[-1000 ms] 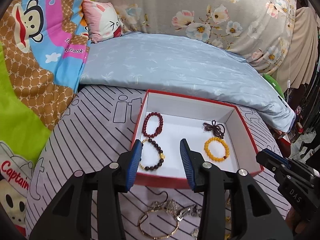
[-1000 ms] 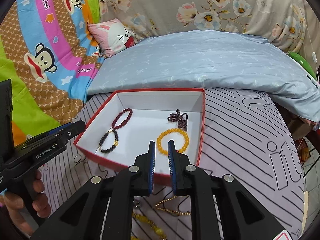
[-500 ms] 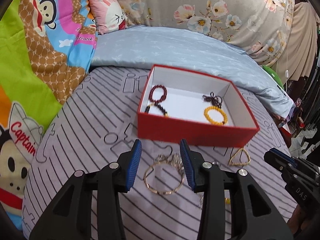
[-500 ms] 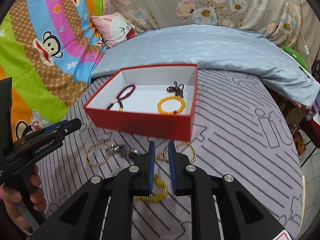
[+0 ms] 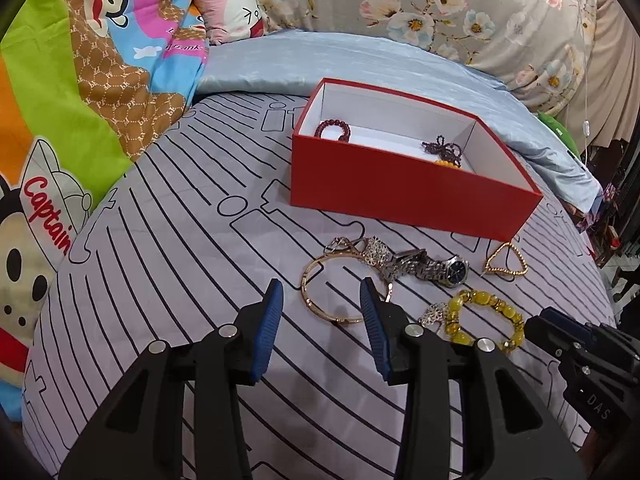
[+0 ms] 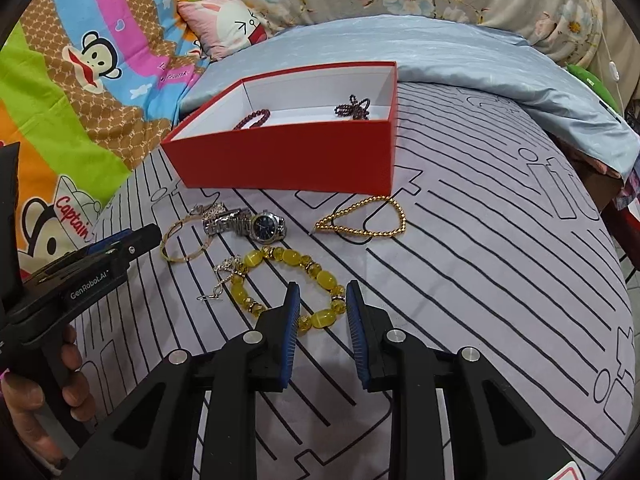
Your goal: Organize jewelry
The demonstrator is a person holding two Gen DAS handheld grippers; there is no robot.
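Observation:
A red box (image 5: 400, 188) (image 6: 288, 160) with white inside holds a dark red bead bracelet (image 5: 333, 129), a dark purple bead bracelet (image 5: 442, 148) and an orange one, mostly hidden by the wall. On the striped sheet in front lie a gold bangle (image 5: 320, 304) (image 6: 182, 242), a silver watch (image 5: 432, 268) (image 6: 256, 224), a gold bead chain (image 5: 505, 264) (image 6: 368, 220) and a yellow bead bracelet (image 5: 480, 316) (image 6: 288, 284). My left gripper (image 5: 320, 304) is open just short of the bangle. My right gripper (image 6: 323, 304) is open around the yellow bracelet's near edge.
A small silver piece (image 6: 224, 276) lies beside the yellow bracelet. A light blue quilt (image 5: 360, 60) and a floral cover (image 5: 440, 8) lie behind the box. A cartoon blanket (image 5: 80, 80) lies at the left. The bed edge drops off at the right (image 6: 616, 184).
Both grippers have pulled back from over the box and come down low over the loose jewelry. The right gripper's jaws have opened. The left stayed open.

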